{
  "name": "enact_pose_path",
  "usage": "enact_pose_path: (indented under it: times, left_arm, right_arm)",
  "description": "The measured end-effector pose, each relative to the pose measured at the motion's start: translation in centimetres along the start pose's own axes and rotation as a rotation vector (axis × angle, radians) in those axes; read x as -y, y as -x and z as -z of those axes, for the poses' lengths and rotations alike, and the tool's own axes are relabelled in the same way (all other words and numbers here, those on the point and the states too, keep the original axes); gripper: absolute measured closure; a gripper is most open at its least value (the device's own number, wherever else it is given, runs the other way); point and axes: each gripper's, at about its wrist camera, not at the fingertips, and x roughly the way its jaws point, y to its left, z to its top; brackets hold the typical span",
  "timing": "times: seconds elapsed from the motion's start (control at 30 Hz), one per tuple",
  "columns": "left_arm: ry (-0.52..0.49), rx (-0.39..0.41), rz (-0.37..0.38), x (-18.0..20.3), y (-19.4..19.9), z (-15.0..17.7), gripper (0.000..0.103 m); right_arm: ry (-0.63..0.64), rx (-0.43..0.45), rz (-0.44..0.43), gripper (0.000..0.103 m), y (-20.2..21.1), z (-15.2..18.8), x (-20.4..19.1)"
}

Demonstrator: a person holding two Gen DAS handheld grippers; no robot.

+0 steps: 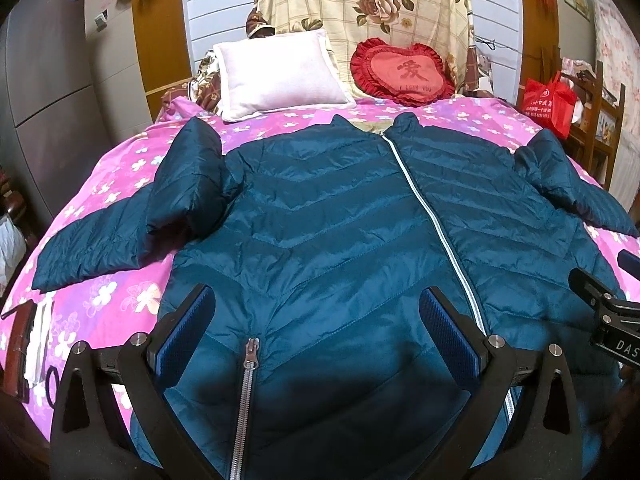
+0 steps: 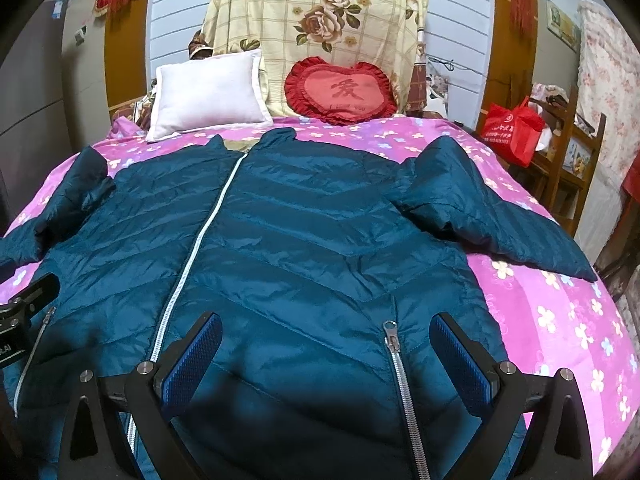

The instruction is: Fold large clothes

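Our left gripper and right gripper, both spread wide and empty, hover over the teal jacket lying flat across the bed, near its foot edge.

Your left gripper hovers with jaws spread wide over the near hem of the teal jacket, spread flat on the pink floral bedspread; its pocket zipper lies between them.

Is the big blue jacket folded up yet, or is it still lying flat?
Still flat. The jacket lies spread front-up on the bed, zipped, both sleeves out sideways. Both grippers hover open.
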Motion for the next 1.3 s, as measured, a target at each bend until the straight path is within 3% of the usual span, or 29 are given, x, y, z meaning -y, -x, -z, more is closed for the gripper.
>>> enact_pose_path:
  times: [0.4, 1.3]
  left_arm:
    - [-0.004, 0.002, -0.001, 0.13, -0.03, 0.15, 0.001]
    - [-0.016, 0.003, -0.006, 0.31, 0.12, 0.22, 0.001]
  right_arm:
    - [-0.045, -0.018, -0.048, 0.0, -0.15, 0.19, 0.34]
    - [-0.051, -0.029, -0.064, 0.0, -0.22, 0.24, 0.4]
